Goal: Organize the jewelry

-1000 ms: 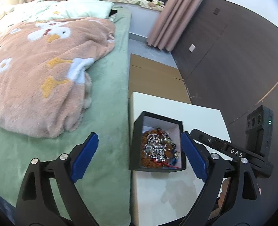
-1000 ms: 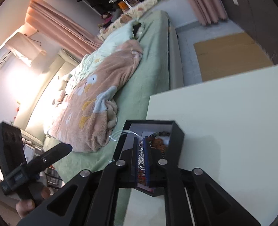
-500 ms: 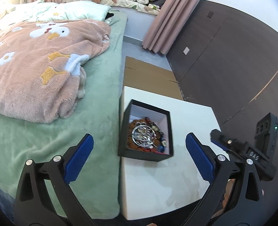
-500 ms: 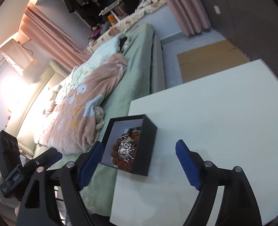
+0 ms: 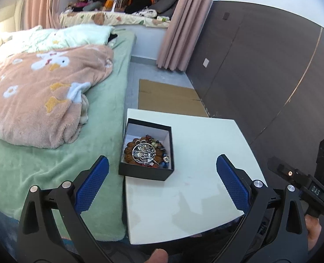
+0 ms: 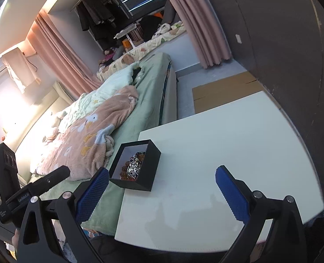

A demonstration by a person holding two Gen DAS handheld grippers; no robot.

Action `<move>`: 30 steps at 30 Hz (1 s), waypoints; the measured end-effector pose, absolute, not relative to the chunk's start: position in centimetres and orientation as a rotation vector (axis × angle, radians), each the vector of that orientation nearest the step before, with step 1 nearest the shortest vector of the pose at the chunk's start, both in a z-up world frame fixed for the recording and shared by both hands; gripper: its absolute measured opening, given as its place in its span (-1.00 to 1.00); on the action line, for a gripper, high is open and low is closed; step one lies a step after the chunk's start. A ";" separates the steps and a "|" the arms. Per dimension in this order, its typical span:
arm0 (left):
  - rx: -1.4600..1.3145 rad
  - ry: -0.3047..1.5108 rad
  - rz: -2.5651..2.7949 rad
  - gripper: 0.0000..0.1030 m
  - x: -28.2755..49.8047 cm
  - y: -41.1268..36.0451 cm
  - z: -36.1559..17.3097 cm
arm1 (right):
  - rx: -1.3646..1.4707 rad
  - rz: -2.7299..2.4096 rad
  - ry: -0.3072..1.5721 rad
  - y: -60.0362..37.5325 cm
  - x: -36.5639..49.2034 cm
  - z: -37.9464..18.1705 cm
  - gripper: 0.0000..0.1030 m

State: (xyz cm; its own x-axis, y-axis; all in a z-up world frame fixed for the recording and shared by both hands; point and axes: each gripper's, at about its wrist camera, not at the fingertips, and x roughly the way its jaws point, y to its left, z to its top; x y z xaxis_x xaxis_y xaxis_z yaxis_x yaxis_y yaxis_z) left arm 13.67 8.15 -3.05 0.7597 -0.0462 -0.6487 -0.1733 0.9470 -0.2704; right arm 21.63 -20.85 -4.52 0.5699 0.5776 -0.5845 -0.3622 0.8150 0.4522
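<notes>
I have both grippers pulled back since half a second ago. My left gripper [image 5: 162, 184] and right gripper [image 6: 160, 189] hang with jaws spread wide, holding nothing; a second ago the right was pinched shut over the box. "DAS" reads on the right handle. Beyond, the open black jewelry box [image 5: 147, 150] holding tangled beads and silver chains [image 5: 144, 152] sits at the white square table [image 5: 205, 153]'s left edge, beside the green bed [image 5: 109, 114].
</notes>
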 end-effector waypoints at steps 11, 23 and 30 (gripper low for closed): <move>-0.306 0.635 -0.015 0.90 9.1 4.2 -0.7 | 0.234 0.520 0.738 -24.9 15.4 -1.9 0.85; -0.198 0.637 -0.068 0.90 4.9 1.0 0.5 | 0.202 0.489 0.737 -26.7 10.6 -1.0 0.85; -0.196 0.639 -0.092 0.90 3.7 0.7 1.1 | 0.203 0.462 0.729 -27.3 9.1 -0.6 0.85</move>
State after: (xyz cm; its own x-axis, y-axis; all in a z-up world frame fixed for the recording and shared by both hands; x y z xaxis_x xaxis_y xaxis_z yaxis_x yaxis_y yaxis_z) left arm 3.70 0.70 1.08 0.7993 -0.1455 -0.5830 0.0252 0.9775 -0.2095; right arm 9.14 -27.33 -0.64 0.6509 0.4732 -0.5936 -0.3347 0.8807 0.3351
